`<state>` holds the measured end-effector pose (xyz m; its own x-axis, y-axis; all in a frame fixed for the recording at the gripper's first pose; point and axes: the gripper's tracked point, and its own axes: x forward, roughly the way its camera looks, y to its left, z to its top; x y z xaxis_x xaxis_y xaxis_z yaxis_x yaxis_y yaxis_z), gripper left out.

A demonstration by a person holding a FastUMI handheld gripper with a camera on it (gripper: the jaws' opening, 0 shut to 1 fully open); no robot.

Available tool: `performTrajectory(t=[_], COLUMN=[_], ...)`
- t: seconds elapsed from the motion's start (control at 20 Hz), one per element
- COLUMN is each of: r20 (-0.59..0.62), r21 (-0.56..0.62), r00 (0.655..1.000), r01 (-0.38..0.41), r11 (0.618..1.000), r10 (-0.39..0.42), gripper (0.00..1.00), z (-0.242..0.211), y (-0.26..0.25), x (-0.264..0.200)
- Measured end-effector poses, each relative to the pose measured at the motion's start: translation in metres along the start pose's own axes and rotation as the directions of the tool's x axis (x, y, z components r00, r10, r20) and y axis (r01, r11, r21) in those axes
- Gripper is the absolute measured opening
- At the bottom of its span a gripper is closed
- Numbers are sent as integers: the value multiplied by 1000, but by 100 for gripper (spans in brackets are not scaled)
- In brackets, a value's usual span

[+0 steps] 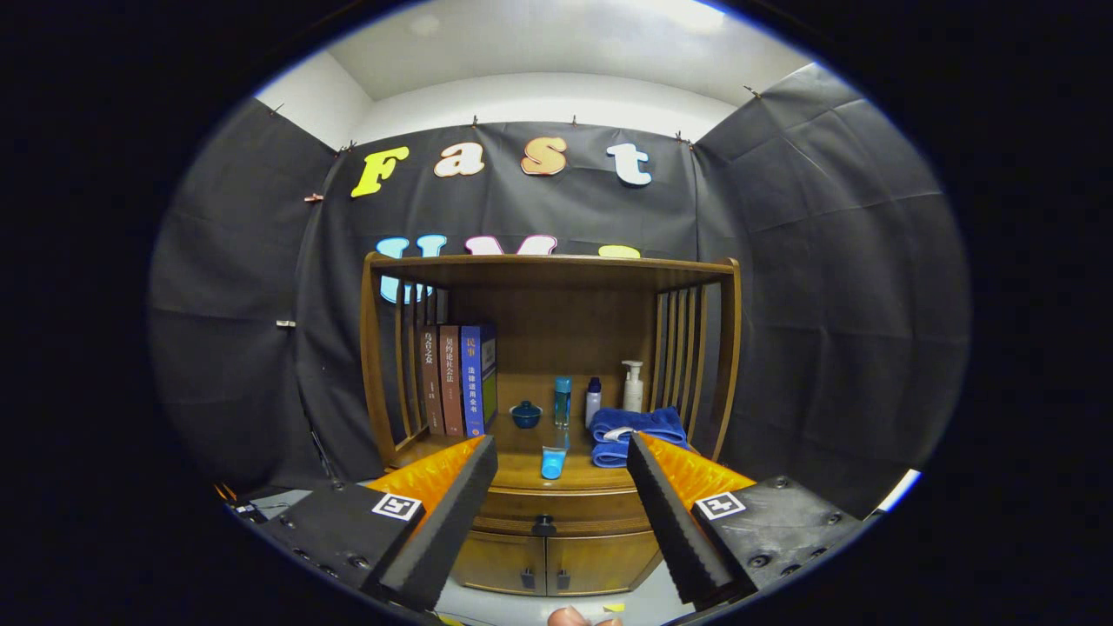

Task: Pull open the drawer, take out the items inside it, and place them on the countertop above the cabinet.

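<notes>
Currently: drawer (556,507) sat closed, contents hidden | blue tube (553,462) lay on countertop (522,474) | gripper (562,513) fingers spread wide, holding nothing, well short of knob (544,525) | fits start or finished-and-reclosed

Black cloth walls (826,261) drape the booth beyond the fingers, white ceiling (556,43) glowing above, pale floor (639,600) showing low between the fingers.

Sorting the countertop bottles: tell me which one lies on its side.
The light blue tube lies flat at the countertop's front edge, between the open gripper fingers; the other three bottles stand upright behind it.
</notes>
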<state>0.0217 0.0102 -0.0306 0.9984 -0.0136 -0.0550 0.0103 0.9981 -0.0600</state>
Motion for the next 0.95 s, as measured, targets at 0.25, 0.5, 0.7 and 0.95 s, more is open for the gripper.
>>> performTrajectory(t=[0.25, 0.5, 0.7, 0.95], r20=[-11, -7, -1, -4], r21=[-1, -6, -8, -10], r00=[1000, 1000, 1000, 1000], r01=[-2, 0, -3, -4], r11=[1000, 1000, 1000, 1000], r10=[2, 0, 3, 4], gripper=[98, 99, 98, 98], z=[-5, -3, -2, -3], y=[3, 3, 6, 6], x=[0, -1, 0, -2])
